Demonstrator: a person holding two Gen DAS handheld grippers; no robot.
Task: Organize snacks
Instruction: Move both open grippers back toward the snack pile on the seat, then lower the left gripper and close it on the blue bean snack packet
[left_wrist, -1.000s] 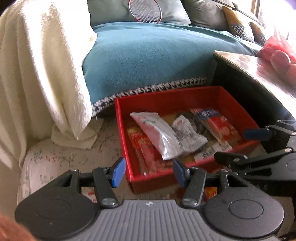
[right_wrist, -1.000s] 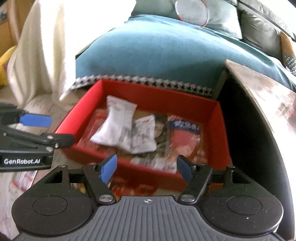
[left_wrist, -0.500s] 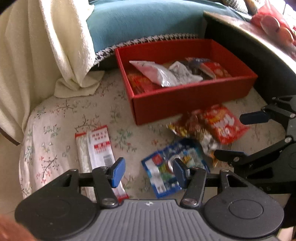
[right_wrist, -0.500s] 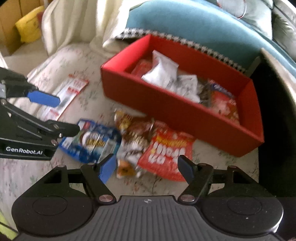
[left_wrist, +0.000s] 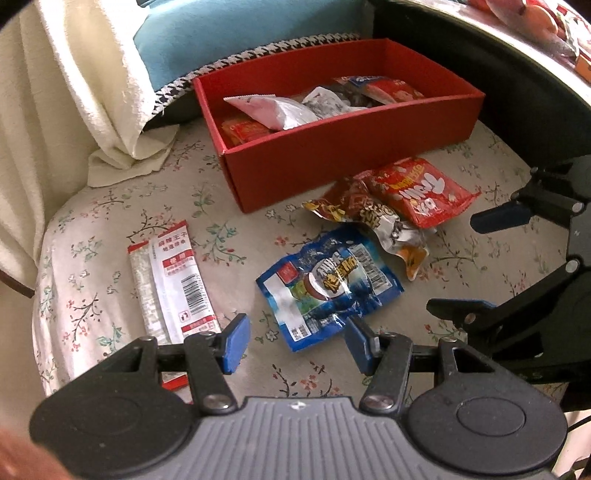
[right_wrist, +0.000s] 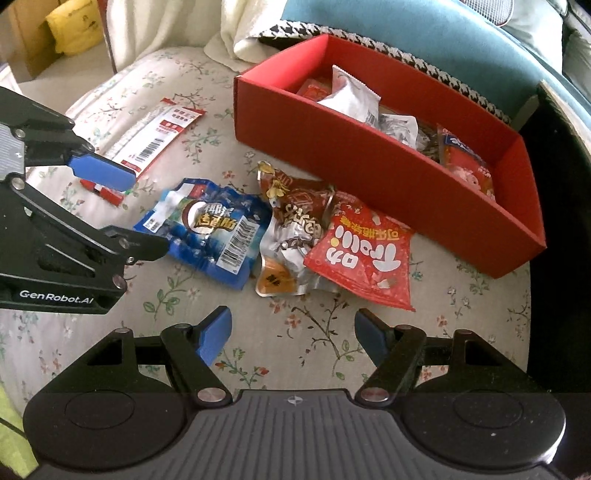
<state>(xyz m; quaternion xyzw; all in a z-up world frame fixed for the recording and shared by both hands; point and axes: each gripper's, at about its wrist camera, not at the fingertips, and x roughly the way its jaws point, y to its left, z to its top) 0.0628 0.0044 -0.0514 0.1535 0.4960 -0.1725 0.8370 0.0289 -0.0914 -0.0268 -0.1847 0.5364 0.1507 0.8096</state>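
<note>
- Red cardboard box (left_wrist: 354, 158) sits on the floral cloth (left_wrist: 229, 236) against the teal cushion (left_wrist: 236, 33), and I see several packets already inside it: a pale pink-white pouch (left_wrist: 269, 110) on top, with red wrappers beside and under it.
- Four snacks lie loose on the cloth in front of the box. The red bag (right_wrist: 365, 254) is nearest the box wall, and it overlaps the crumpled brown-and-silver bag (right_wrist: 291, 229).
- The blue packet (left_wrist: 328, 284) lies just beside the brown one, touching or nearly so.
- The long white-and-red sachet (left_wrist: 173, 280) lies apart from those three, off to the left in my left view.
- My left gripper (left_wrist: 295, 343) hangs over the near edge of the blue packet, jaws partly apart, nothing between the pads.
- My right gripper (right_wrist: 293, 336) hangs over bare cloth just short of the red bag, jaws likewise parted and empty.
- A cream blanket (left_wrist: 85, 81) drapes down to the left of the box.
</note>
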